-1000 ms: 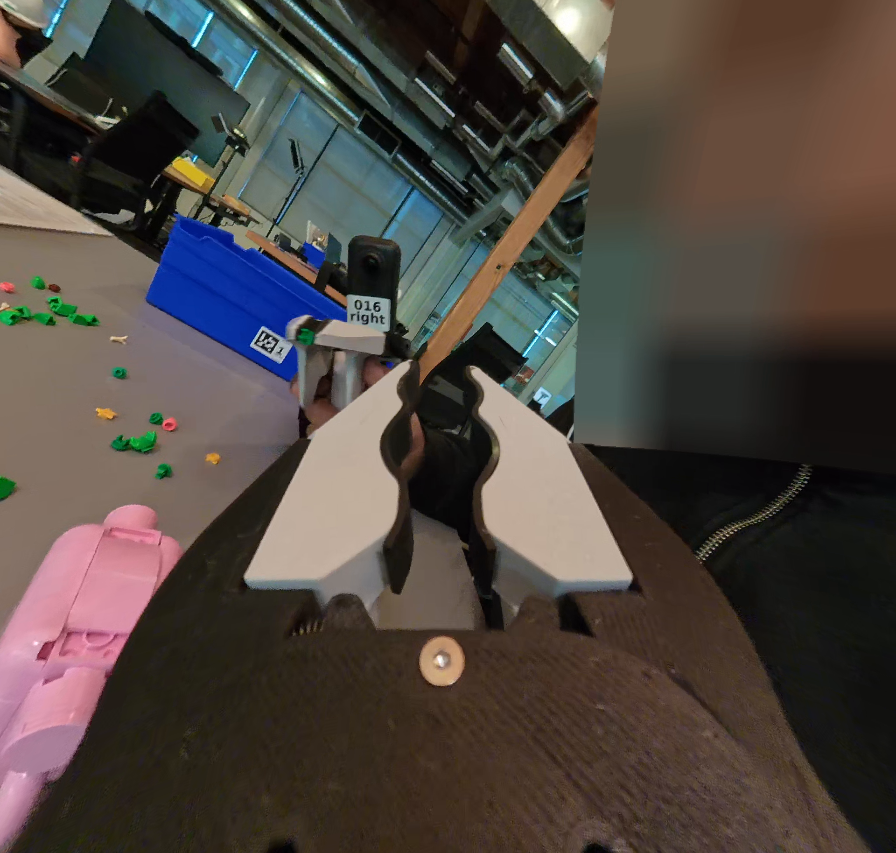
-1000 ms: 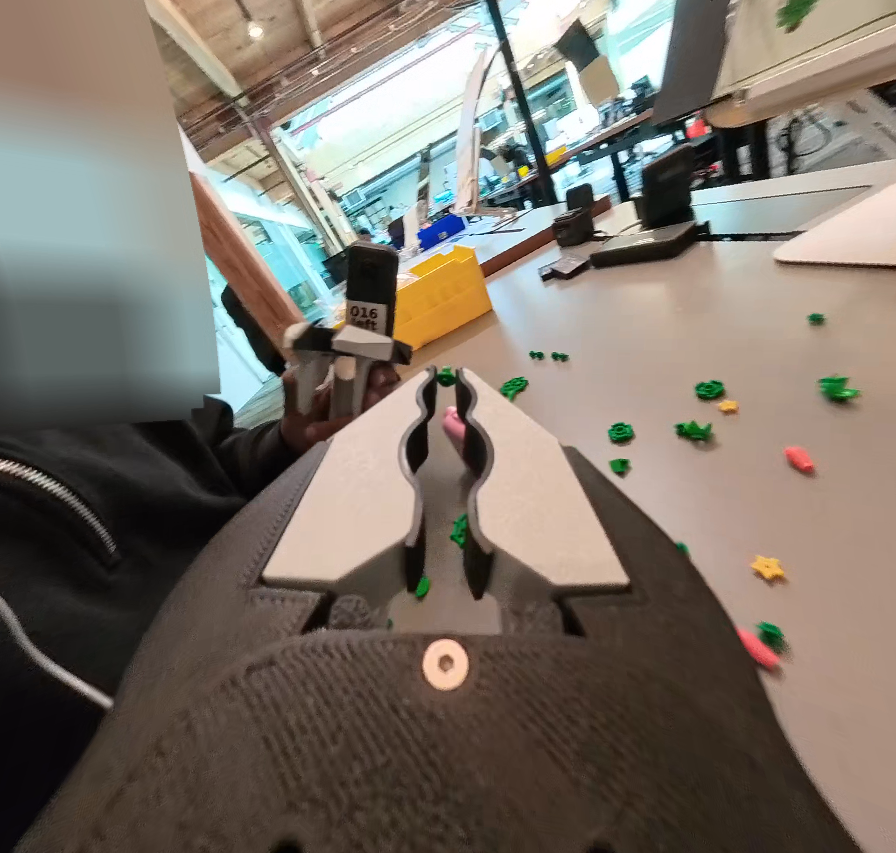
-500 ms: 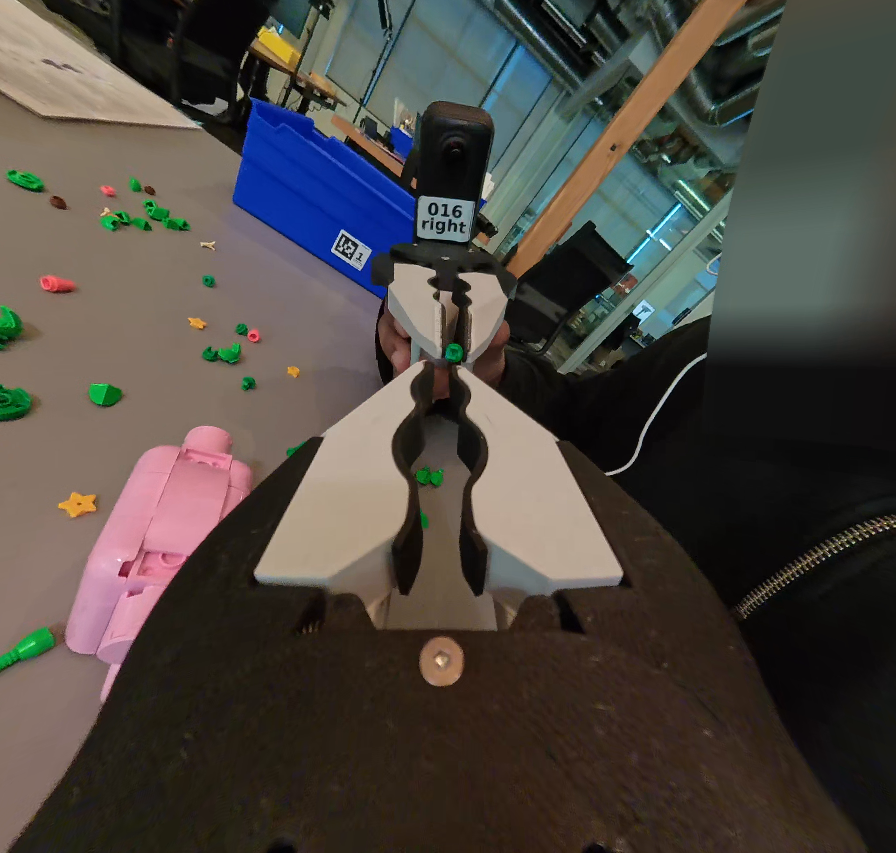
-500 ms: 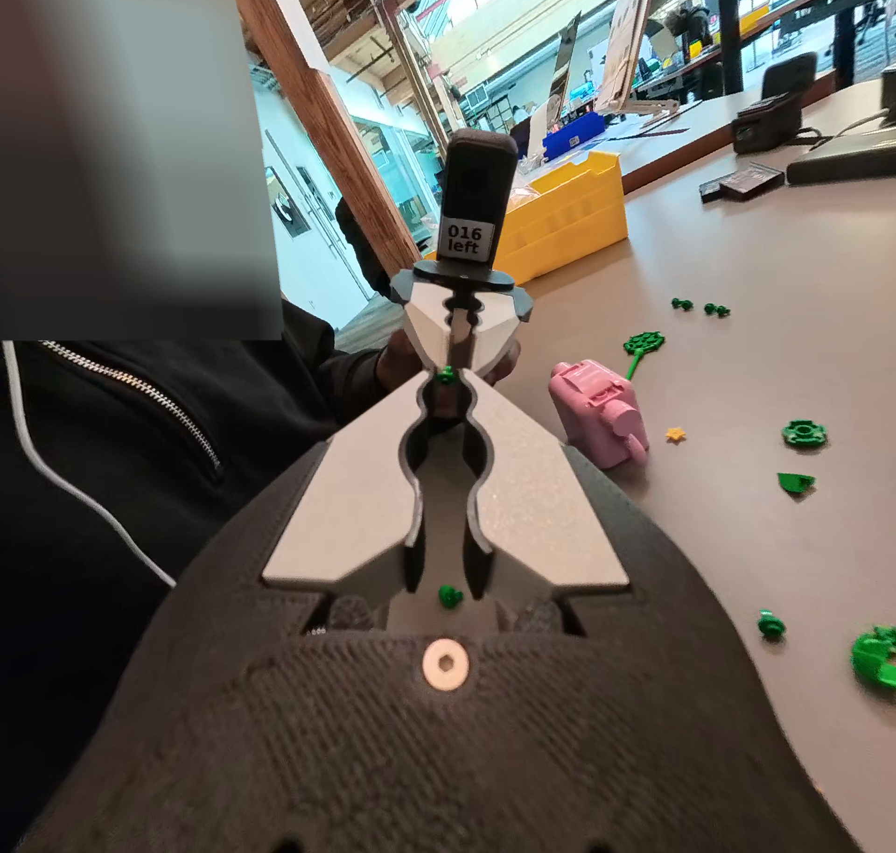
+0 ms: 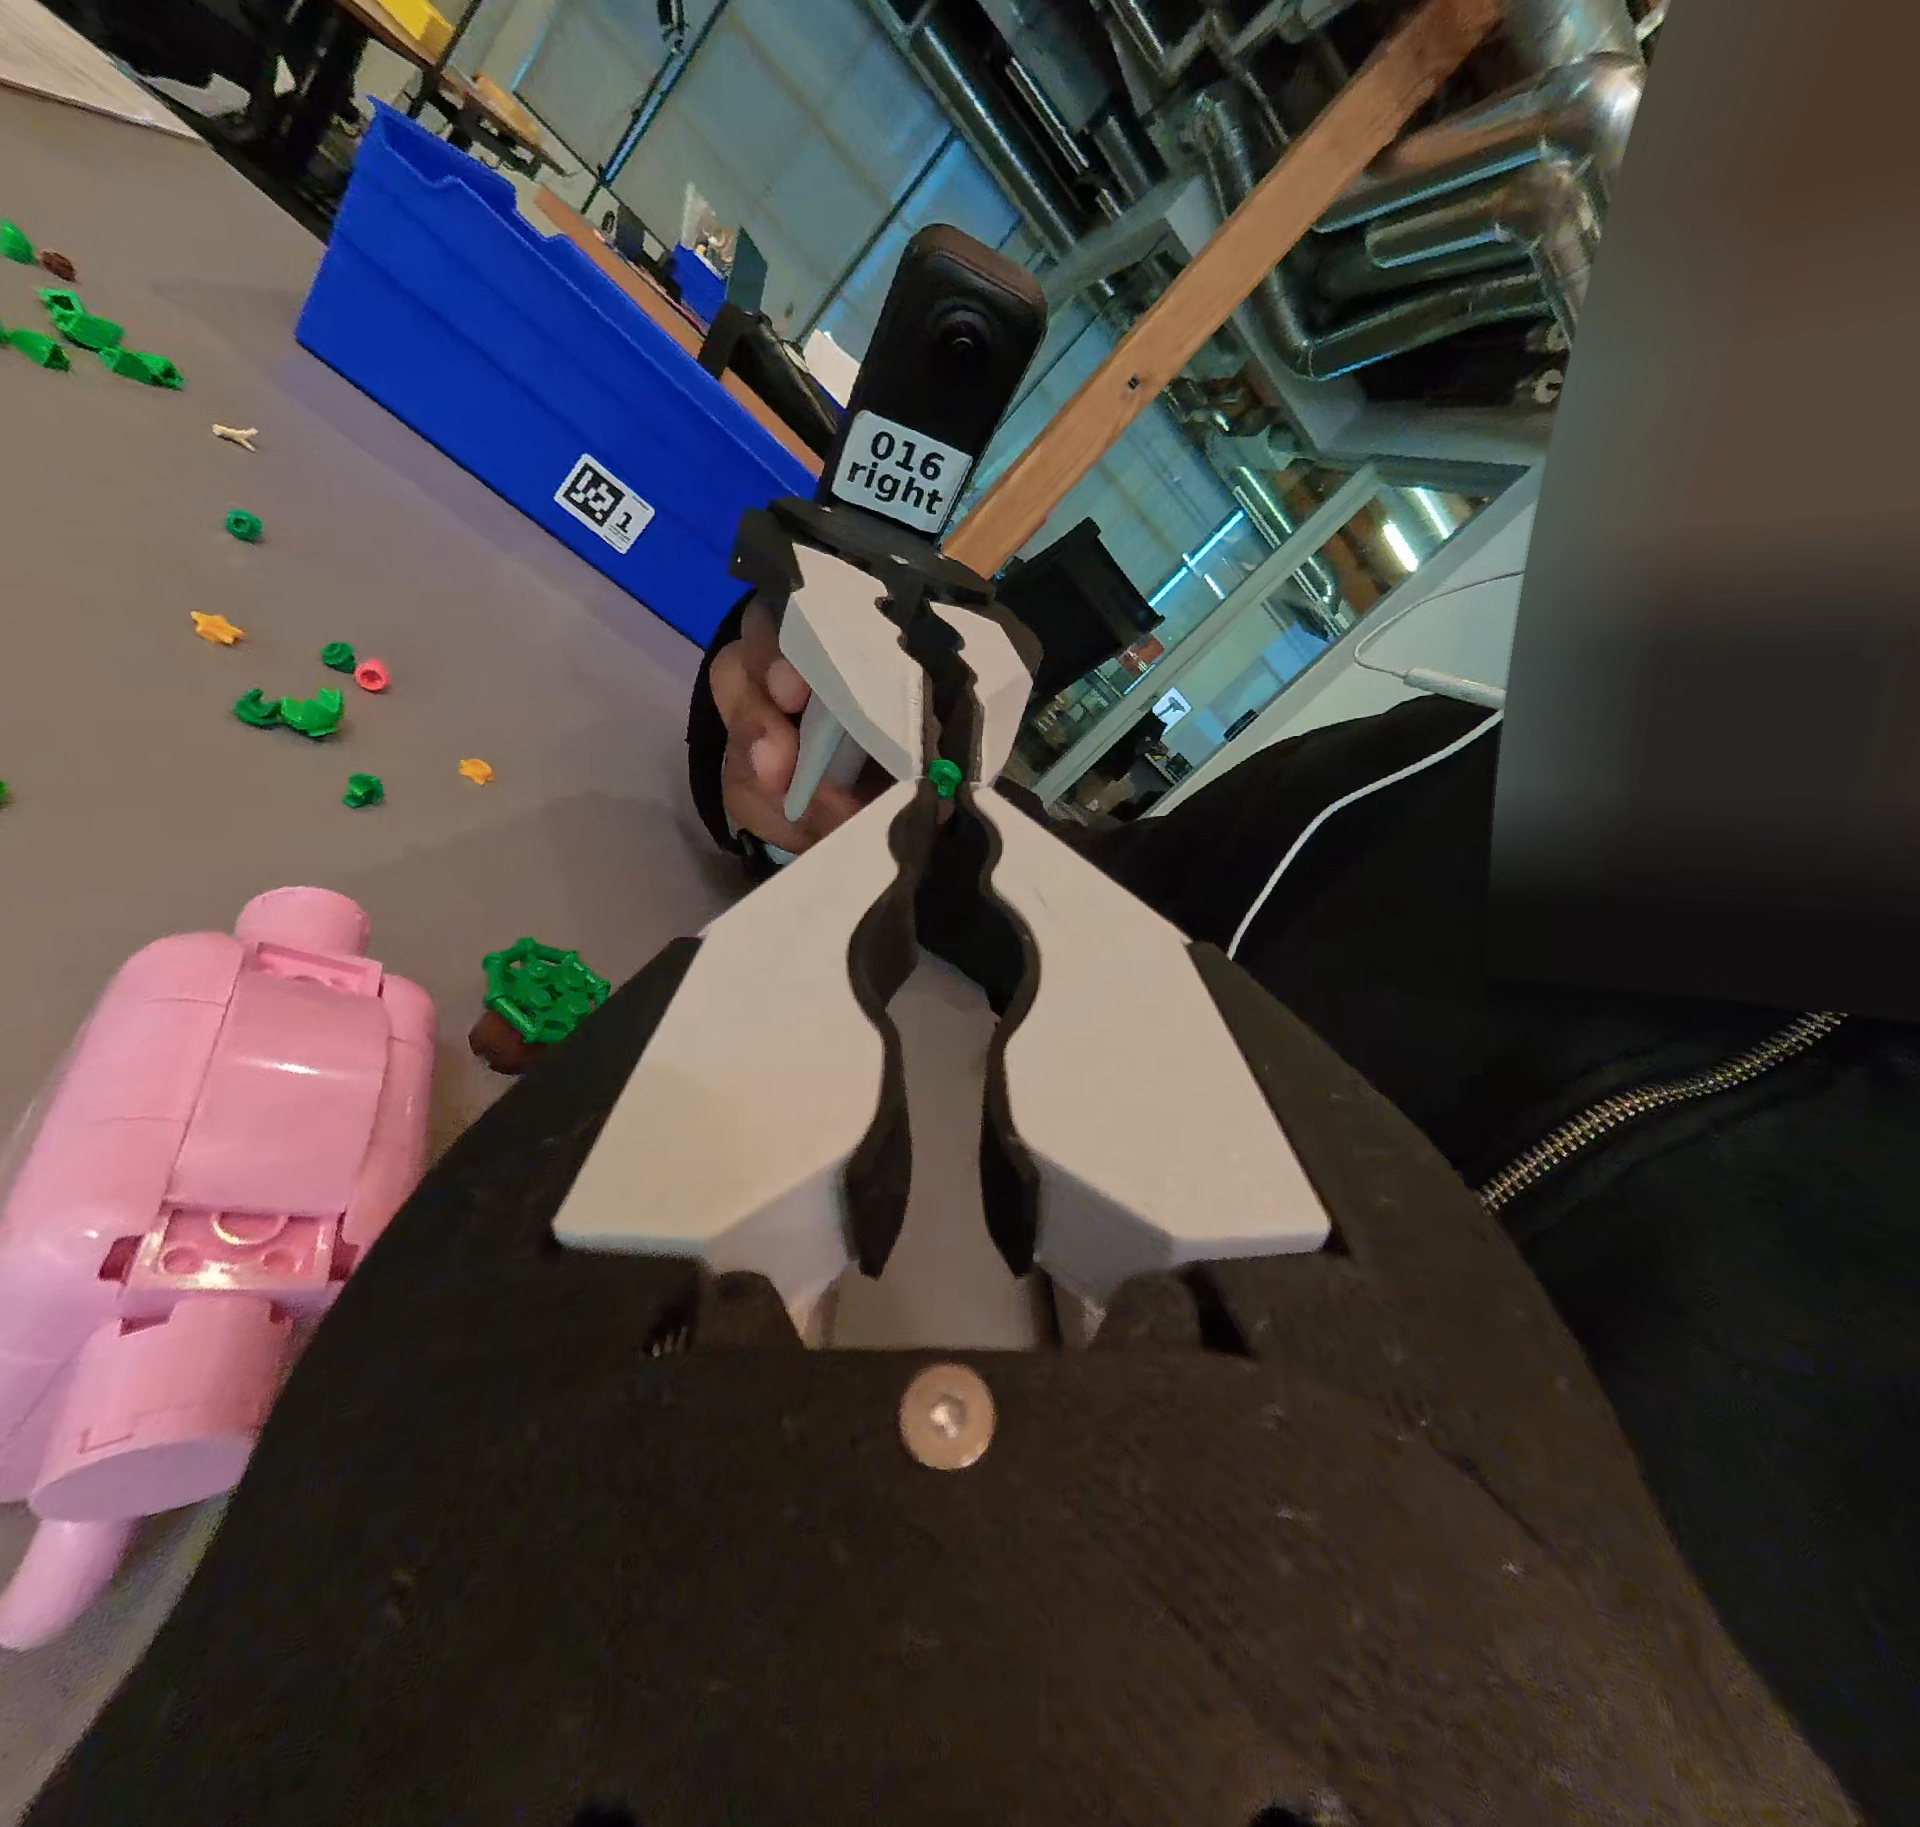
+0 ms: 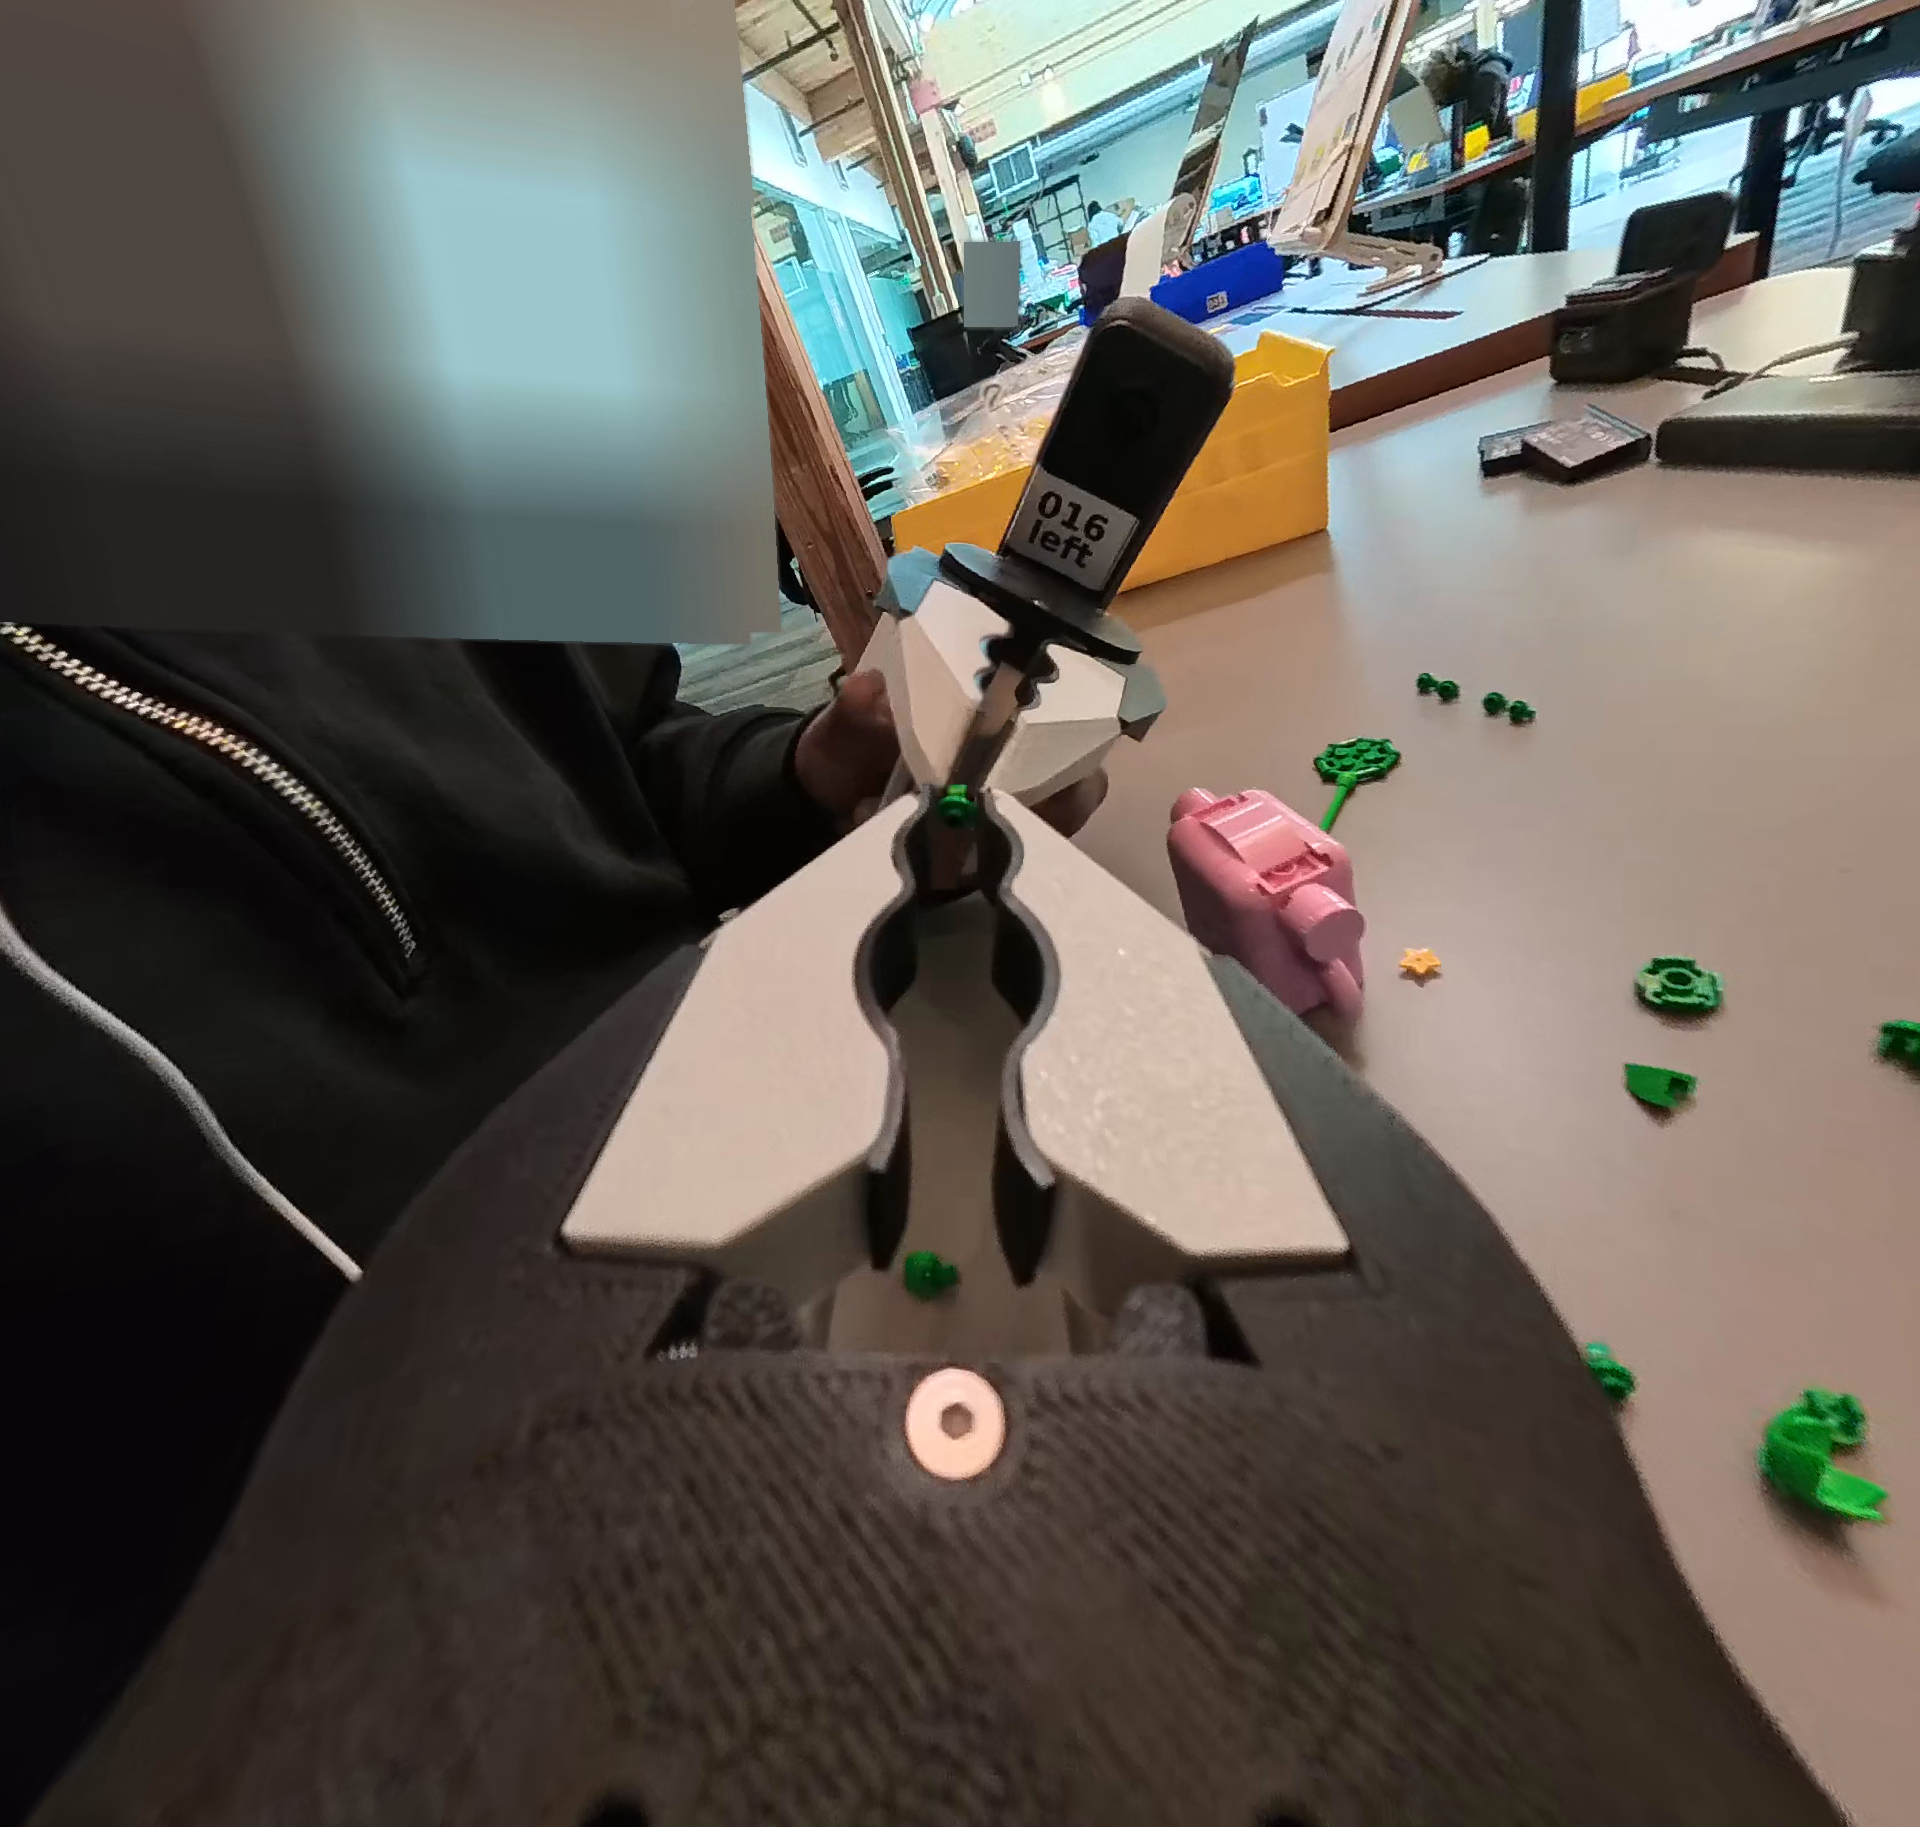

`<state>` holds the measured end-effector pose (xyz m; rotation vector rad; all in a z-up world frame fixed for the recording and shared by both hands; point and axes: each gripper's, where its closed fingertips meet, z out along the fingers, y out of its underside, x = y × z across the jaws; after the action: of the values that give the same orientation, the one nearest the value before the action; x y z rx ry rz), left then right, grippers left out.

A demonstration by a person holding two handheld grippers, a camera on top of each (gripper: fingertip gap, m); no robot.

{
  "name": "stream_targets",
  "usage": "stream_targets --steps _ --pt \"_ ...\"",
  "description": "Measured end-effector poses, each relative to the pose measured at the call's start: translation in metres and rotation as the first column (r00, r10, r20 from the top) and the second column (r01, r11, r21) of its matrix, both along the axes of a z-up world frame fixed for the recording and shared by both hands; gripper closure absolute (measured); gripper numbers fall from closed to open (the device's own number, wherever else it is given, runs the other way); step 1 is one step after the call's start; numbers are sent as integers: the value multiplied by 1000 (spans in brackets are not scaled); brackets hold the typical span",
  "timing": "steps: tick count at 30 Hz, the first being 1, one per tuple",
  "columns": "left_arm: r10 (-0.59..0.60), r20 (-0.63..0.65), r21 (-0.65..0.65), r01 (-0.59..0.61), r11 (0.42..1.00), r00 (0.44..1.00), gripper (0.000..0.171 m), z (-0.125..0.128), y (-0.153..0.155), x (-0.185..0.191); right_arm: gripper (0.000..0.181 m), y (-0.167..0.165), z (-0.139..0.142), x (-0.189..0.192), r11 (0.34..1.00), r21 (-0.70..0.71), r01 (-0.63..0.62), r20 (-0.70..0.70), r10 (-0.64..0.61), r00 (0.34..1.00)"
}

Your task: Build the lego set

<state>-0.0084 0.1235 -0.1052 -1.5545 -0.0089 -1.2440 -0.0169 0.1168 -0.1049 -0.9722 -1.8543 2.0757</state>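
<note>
I hold my two hand-held grippers tip to tip above the table's (image 5: pixel 156 842) near edge. My right hand-held gripper (image 6: pixel 954 809) is clamped on a small green lego piece (image 6: pixel 952 807); my left hand-held gripper (image 5: pixel 943 790) meets that piece, its tips nearly together. The pink lego body (image 5: pixel 208 1154) lies on the table at my left.

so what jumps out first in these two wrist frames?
The two grippers meet tip to tip in mid-air, pinching a tiny green piece between them: left gripper, right gripper. On the grey table beside them lies a pink brick-built body, with green bits scattered around.
</note>
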Motion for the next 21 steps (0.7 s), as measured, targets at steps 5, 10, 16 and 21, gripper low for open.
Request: stream_targets --steps 5,10,16,21 --pt "-2 23 2 2 1000 1000 171 1 0 -2 176 -1 -3 -2 1000 21 10 2 -10 1000" --pt "3 27 -5 -3 1000 1000 171 0 0 -4 176 -1 -5 -4 999 42 28 2 -28 1000" --pt "7 31 -47 -6 999 999 166 -7 2 -5 176 4 -12 -9 972 199 123 -68 -111 991" --pt "17 8 -88 -16 996 1000 161 -16 5 -5 176 2 -20 -12 867 437 240 -225 -153 962"
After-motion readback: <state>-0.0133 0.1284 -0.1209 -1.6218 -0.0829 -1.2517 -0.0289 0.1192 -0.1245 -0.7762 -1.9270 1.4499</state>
